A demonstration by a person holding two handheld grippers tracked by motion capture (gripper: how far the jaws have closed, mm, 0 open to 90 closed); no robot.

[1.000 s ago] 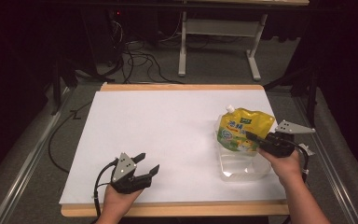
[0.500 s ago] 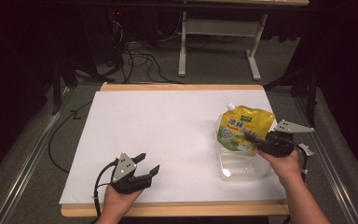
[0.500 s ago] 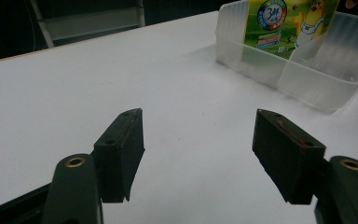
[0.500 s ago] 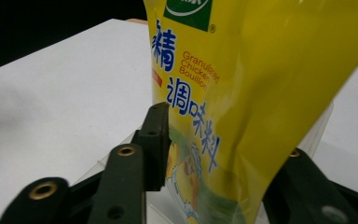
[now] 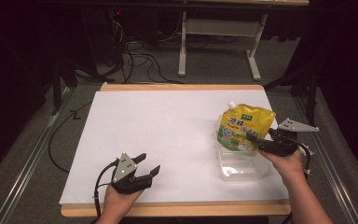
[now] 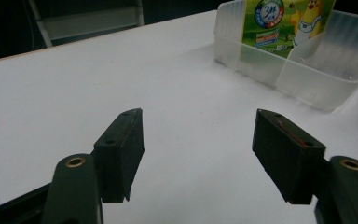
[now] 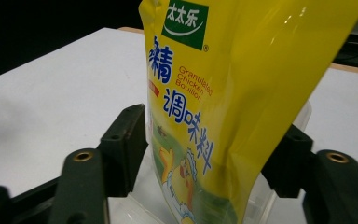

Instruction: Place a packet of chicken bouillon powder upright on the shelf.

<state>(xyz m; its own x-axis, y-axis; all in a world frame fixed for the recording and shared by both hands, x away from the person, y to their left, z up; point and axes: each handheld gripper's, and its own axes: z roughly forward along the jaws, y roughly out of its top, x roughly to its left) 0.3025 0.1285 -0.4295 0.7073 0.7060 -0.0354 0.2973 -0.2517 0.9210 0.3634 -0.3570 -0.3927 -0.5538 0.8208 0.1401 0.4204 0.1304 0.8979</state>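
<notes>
Between my right gripper's (image 7: 205, 154) jaws stands the yellow seasoning pouch (image 7: 242, 93), and those jaws have just been opening: in the right gripper view I see a gap between the left jaw and the pouch face, while the right jaw sits behind the pouch's edge, so I cannot tell whether it touches. From the high view that right gripper (image 5: 256, 140) sits at the right of the frame, level with the lower part of the pouch (image 5: 244, 128), which stands upright with its spout at the upper left corner and its base down in a clear plastic container (image 5: 242, 165). My left gripper (image 6: 198, 154) is released, jaws spread wide with nothing between them, resting low over bare white table. In the high view it (image 5: 147, 165) lies at the lower left of the frame, near the front edge of the white tabletop (image 5: 168, 121), well apart from the pouch. Its own view shows the container (image 6: 307, 84) at the upper right.
</notes>
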